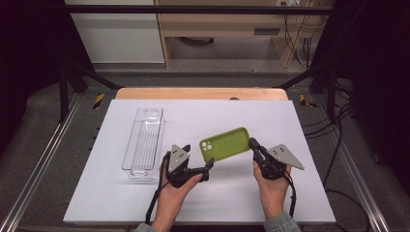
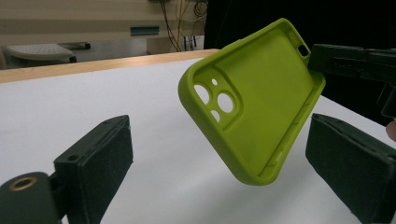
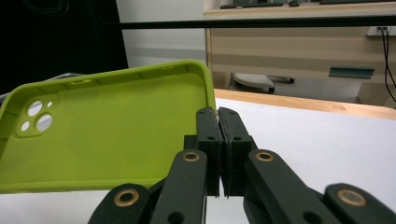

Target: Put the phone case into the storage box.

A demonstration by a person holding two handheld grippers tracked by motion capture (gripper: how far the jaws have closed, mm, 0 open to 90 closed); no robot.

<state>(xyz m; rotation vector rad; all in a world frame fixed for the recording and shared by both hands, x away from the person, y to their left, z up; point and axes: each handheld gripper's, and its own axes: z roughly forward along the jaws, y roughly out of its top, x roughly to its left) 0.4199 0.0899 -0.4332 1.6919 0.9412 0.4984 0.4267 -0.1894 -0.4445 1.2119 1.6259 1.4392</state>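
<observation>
A lime-green phone case point(image 1: 225, 144) hangs tilted above the white table, its hollow inside and camera cut-outs facing up. My right gripper point(image 1: 251, 142) is shut on the rim at its right end; in the right gripper view the two jaws point(image 3: 217, 114) pinch the case point(image 3: 107, 140) by its edge. My left gripper point(image 1: 211, 164) is open at the case's lower left, near the camera end. In the left gripper view the case point(image 2: 252, 107) floats between the spread pads point(image 2: 100, 158) without touching them, and the right gripper point(image 2: 350, 60) holds its far corner.
A clear plastic bin point(image 1: 144, 142) lies lengthwise on the left part of the white tabletop point(image 1: 193, 203), just left of my left hand. A wooden strip point(image 1: 200, 93) borders the table's far edge. Metal rails run along both sides, with cables at the right.
</observation>
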